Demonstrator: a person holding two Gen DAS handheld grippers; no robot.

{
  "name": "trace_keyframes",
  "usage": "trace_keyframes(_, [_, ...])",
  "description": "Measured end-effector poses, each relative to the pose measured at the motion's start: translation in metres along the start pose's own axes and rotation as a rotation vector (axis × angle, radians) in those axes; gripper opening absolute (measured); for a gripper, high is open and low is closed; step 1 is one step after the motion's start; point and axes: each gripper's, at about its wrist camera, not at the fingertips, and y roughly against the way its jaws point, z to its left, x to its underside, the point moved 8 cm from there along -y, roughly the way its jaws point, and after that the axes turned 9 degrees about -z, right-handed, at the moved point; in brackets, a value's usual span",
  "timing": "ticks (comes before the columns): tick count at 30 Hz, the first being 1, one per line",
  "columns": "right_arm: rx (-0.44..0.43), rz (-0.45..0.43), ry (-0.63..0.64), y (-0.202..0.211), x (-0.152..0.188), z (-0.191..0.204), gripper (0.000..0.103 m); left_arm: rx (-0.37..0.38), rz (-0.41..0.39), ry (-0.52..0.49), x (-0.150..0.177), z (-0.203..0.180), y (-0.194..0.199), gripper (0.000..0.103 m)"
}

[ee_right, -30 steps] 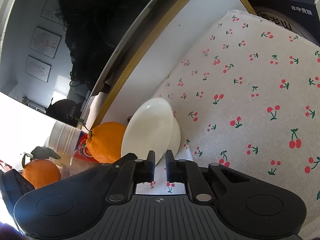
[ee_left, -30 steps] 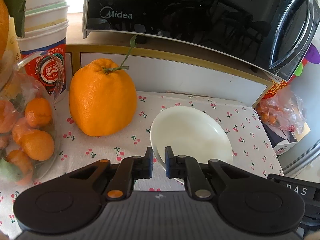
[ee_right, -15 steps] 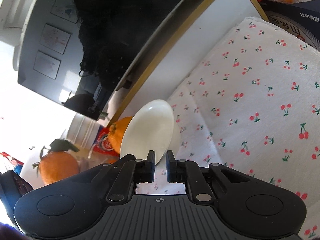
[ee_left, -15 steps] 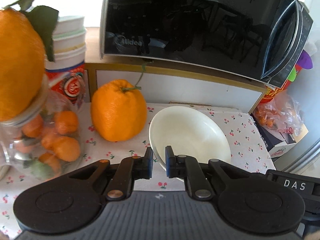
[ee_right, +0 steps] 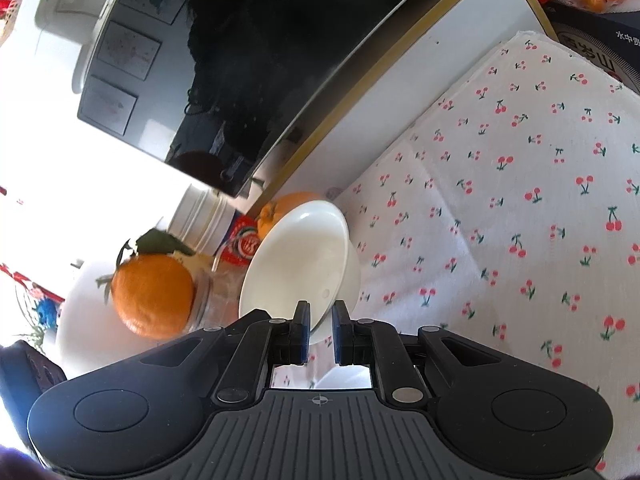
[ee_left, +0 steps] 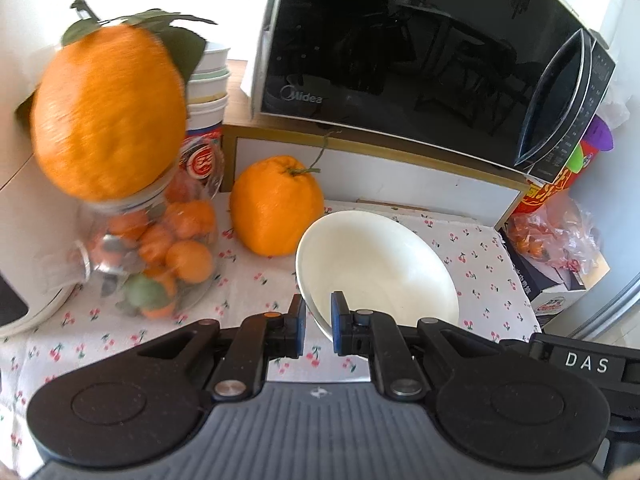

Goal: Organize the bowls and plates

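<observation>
A white bowl (ee_left: pixel 380 268) is held tilted above the cherry-print cloth (ee_left: pixel 248 284). My left gripper (ee_left: pixel 318 320) is shut on its near rim. My right gripper (ee_right: pixel 320 330) is shut on the rim of the same bowl (ee_right: pixel 300 264) from the other side. The bowl is empty inside. No plates are in view.
A black Midea microwave (ee_left: pixel 420 60) stands on a white shelf behind. A large orange (ee_left: pixel 276 204) sits left of the bowl. A glass jar of small oranges (ee_left: pixel 160 248) carries another big orange (ee_left: pixel 108 112). Stacked paper cups (ee_left: pixel 208 92) stand behind; a bagged box (ee_left: pixel 560 248) is at right.
Both grippers have risen and drawn back with the bowl; the jar, top orange and microwave now show more fully. Both grippers stay shut.
</observation>
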Motion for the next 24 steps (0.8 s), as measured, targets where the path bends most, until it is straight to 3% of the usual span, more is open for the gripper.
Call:
trace_keyframes(13, [-0.002, 0.084, 0.087, 0.019, 0.041, 0.027, 0.012, 0.004, -0.006, 0.091, 0.031, 0.036, 0.048, 0.012])
trace_keyframes(24, [-0.042, 0.155, 0.210, 0.030, 0.086, 0.065, 0.013, 0.016, -0.034, 0.226, 0.047, 0.079, 0.093, 0.012])
